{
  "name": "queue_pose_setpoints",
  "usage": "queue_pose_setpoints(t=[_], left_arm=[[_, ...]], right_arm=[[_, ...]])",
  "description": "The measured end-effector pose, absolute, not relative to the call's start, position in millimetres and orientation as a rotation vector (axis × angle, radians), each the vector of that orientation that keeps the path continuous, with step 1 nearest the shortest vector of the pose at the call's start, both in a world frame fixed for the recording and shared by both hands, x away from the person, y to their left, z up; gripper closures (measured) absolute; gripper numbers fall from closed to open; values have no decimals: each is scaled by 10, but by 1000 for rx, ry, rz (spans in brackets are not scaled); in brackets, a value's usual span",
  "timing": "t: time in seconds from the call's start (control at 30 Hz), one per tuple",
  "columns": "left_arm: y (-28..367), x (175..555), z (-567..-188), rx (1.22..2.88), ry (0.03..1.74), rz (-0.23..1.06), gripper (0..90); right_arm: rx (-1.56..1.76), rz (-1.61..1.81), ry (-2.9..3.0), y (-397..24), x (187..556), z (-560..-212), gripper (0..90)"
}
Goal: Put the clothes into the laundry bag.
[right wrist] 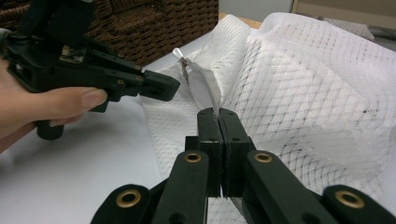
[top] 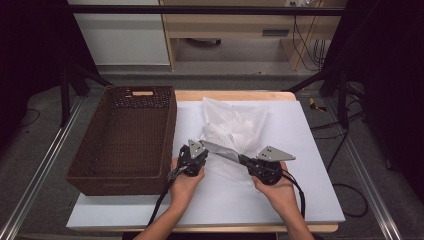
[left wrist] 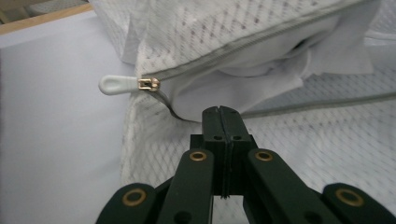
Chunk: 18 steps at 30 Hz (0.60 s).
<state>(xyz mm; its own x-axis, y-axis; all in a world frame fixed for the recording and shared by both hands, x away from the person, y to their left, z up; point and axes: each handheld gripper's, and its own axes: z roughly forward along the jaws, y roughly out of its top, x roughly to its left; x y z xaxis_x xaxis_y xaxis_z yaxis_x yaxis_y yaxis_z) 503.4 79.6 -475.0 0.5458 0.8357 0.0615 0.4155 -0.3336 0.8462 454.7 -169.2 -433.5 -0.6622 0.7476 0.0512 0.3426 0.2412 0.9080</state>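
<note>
a white mesh laundry bag with a grey zipper (top: pixel 235 131) lies crumpled on the white table cover (top: pixel 310 200), just right of an empty brown woven basket (top: pixel 125 140). the person's right gripper (right wrist: pixel 218 116) has its black jaws pressed together on the grey zipper tape (right wrist: pixel 208 86) near the bag's corner, probably to hold the bag taut. the left gripper (left wrist: pixel 223 114) is closed with nothing between its jaws, its tips resting on the mesh just right of the white teardrop zipper pull (left wrist: pixel 112 85), seemingly lining up to take that pull.
</note>
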Motion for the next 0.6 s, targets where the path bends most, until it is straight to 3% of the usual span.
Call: queue_pose_setpoints(t=[0.6], left_arm=[[317,5106,-4841,2055,905,531,900]], right_arm=[[989,1401,2131,-1696,4538,-4325,896]])
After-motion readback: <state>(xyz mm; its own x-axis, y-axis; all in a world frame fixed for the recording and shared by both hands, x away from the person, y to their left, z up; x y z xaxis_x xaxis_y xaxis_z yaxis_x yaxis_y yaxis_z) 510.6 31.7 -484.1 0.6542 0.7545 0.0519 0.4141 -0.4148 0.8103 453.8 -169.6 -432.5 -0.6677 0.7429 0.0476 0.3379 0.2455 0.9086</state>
